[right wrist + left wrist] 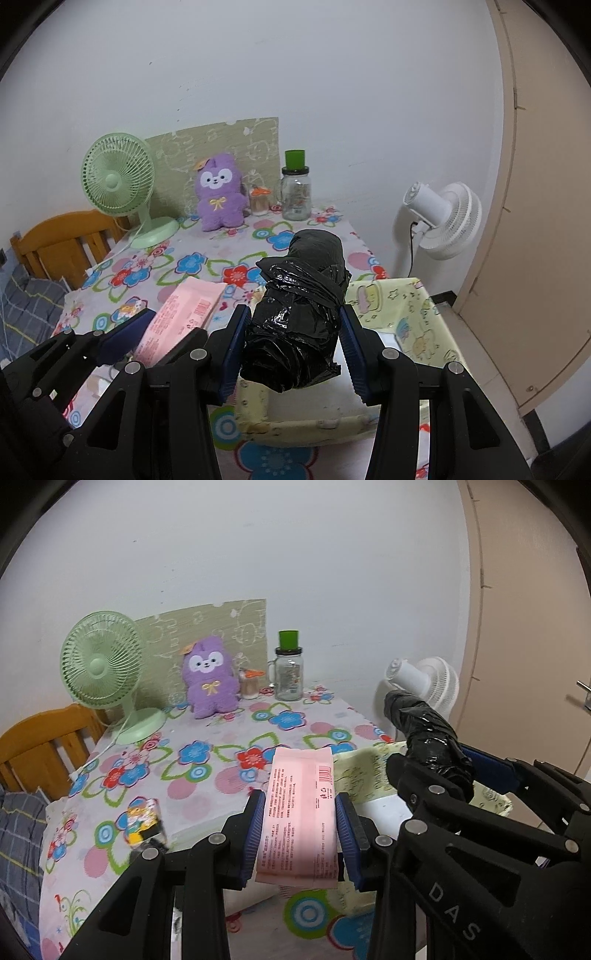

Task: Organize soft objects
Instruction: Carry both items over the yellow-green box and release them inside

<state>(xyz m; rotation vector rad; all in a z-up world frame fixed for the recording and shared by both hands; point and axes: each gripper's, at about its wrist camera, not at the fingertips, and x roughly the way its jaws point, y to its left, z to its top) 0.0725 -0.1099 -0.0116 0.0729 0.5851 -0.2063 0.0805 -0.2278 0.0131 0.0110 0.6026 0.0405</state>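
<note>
Left wrist view: the pink wipes pack [299,812] is clamped flat between the blue pads of the left gripper [300,834], held angled downward above the floral tablecloth [207,771] at the near edge of the pale yellow storage box [364,771]. Right wrist view: the right gripper [293,347], just beside and likewise tilted down, grips a black plastic bag roll [303,317] over that box's open interior. Behind stand a purple plush toy [209,681], green desk fan [101,664] and glass jar [289,675].
</note>
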